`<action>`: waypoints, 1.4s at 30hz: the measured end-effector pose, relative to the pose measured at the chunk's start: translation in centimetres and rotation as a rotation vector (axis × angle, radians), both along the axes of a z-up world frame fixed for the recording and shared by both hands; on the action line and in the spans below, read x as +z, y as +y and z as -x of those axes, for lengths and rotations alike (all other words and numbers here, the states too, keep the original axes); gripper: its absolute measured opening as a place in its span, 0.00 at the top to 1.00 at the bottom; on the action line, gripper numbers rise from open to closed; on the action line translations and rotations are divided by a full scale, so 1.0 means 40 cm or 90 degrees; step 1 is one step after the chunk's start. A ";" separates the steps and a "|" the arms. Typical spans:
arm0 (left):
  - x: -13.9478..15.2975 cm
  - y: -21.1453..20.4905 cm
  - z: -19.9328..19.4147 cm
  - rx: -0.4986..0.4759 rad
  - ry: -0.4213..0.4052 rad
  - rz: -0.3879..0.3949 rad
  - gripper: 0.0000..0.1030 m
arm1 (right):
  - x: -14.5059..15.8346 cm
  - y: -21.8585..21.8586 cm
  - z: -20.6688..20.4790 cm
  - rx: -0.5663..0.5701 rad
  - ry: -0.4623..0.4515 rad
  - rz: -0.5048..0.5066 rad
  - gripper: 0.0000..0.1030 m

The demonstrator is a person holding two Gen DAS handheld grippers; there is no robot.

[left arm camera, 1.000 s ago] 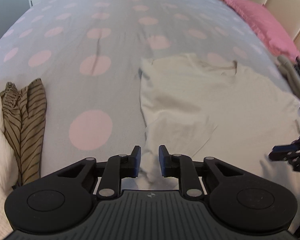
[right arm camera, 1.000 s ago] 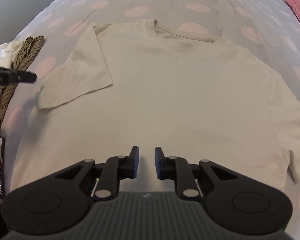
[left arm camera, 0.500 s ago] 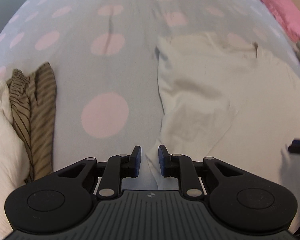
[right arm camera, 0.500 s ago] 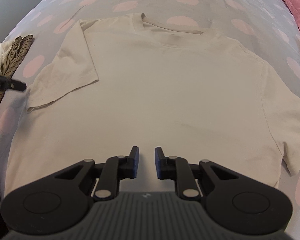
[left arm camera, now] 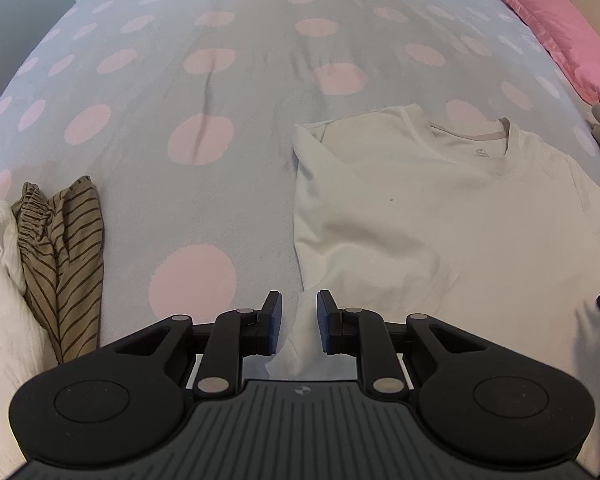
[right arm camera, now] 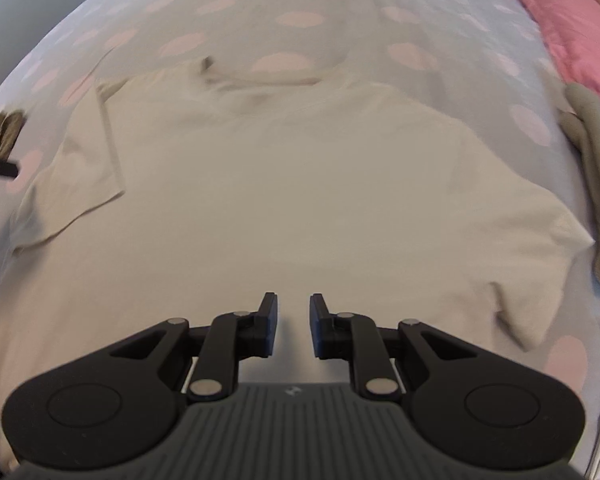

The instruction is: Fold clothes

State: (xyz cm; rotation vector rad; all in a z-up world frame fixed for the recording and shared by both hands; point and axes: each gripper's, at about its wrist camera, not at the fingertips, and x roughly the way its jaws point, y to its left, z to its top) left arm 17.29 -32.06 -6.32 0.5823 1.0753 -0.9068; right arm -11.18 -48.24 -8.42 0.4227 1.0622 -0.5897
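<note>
The cream T-shirt lies flat on the spotted bed. The left claw straddles a raised edge fold, jaws apart, likely to grip it; the right claw hovers parted over the shirt.

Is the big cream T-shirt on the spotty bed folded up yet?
Mostly spread. The cream cotton T-shirt lies flat, only one sleeve turned in over its body; the other sleeve sticks out.

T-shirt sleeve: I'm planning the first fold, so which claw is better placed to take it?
Left. The left claw is open with the cream T-shirt sleeve tip between its fingers; the right claw hovers over the shirt's middle.
</note>
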 end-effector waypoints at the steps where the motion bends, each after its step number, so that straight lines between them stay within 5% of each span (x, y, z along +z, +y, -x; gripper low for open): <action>1: -0.001 0.001 0.002 0.001 -0.007 -0.002 0.84 | 0.002 -0.027 0.021 -0.022 -0.005 0.004 0.81; 8: -0.003 0.002 0.016 0.014 -0.042 -0.001 0.84 | 0.004 -0.235 0.180 -0.180 -0.022 -0.034 0.81; 13: 0.011 -0.010 0.037 0.027 -0.069 0.035 0.84 | 0.040 -0.342 0.265 -0.217 -0.025 0.010 0.77; 19: 0.017 -0.028 0.043 0.036 -0.095 0.058 0.84 | 0.059 -0.430 0.365 -0.317 -0.098 0.005 0.74; 30: -0.005 -0.047 0.025 0.031 -0.099 0.036 0.84 | 0.054 -0.474 0.424 -0.327 -0.147 0.086 0.75; 37: -0.027 -0.055 0.031 0.004 -0.105 0.020 0.84 | 0.008 -0.555 0.467 -0.391 -0.167 0.019 0.74; 42: -0.046 -0.061 0.036 -0.012 -0.108 0.005 0.84 | -0.001 -0.557 0.434 -0.370 -0.202 -0.002 0.61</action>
